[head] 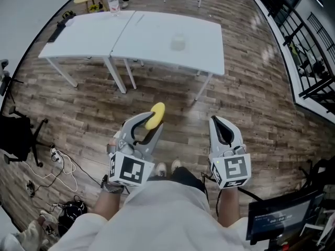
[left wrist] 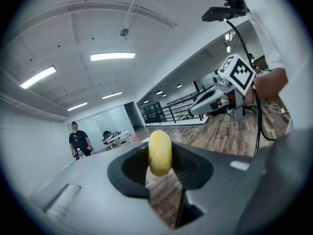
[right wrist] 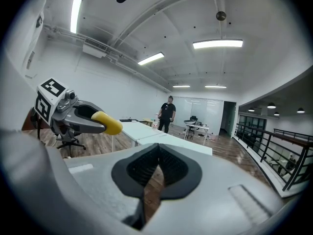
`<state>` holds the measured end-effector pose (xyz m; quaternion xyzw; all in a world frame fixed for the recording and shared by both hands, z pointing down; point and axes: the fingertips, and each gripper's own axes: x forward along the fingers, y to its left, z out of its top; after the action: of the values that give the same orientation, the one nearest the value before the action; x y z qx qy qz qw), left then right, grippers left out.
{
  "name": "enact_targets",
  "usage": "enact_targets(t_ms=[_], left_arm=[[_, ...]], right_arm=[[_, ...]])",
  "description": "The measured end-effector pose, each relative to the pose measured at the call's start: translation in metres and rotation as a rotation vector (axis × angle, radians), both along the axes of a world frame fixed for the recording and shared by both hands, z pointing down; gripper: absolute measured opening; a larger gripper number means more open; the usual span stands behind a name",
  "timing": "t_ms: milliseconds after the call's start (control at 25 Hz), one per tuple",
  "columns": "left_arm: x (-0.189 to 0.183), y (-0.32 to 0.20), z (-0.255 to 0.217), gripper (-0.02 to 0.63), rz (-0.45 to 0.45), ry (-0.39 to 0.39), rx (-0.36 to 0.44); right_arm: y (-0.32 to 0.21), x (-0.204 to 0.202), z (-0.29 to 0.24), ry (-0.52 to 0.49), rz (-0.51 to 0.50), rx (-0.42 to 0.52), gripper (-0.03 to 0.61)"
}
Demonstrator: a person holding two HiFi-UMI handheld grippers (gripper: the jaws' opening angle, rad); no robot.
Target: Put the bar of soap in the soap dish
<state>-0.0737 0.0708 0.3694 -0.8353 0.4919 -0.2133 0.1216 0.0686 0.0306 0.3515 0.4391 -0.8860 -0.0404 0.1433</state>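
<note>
Person standing on wood floor (head: 251, 98), a gripper in each hand, both held out at waist height and pointing toward two white tables (head: 157, 35) pushed together ahead.

Left hand-held gripper (head: 152, 122): clamped on the yellow bar of soap (head: 155, 115) at the jaw tips. Jaws stand well apart, with the bar filling the gap.
- Head view: the bar's long axis runs roughly along the gripper's line. Its far end sticks out past the jaw tips toward the tables, angled a little to the right.
- Left gripper view: bar seen end-on, a narrow upright oval between the pads.
- Right gripper view: the bar juts out of the jaws, rounded end forward and tipped slightly down.
- Soap is in the air over the floor, well short of the tables.

Right hand-held gripper (head: 220, 127): clenched, pads meeting at the tips, nothing between them. It is level with the left one and just beside it.

On the right table is a small pale thing (head: 178, 42), too blurred to make out. A bottle (head: 113, 1) stands at the far edge of the left table.
</note>
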Motion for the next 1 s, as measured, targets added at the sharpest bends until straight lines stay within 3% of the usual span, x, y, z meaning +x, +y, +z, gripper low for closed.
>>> enact_targets(t_ms=[1000], left_arm=[[0.016, -0.087, -0.006, 0.132, -0.063, -0.021, -0.003]], right_arm=[[-0.098, 0.014, -0.003, 0.004, -0.029, 0.047, 0.003]])
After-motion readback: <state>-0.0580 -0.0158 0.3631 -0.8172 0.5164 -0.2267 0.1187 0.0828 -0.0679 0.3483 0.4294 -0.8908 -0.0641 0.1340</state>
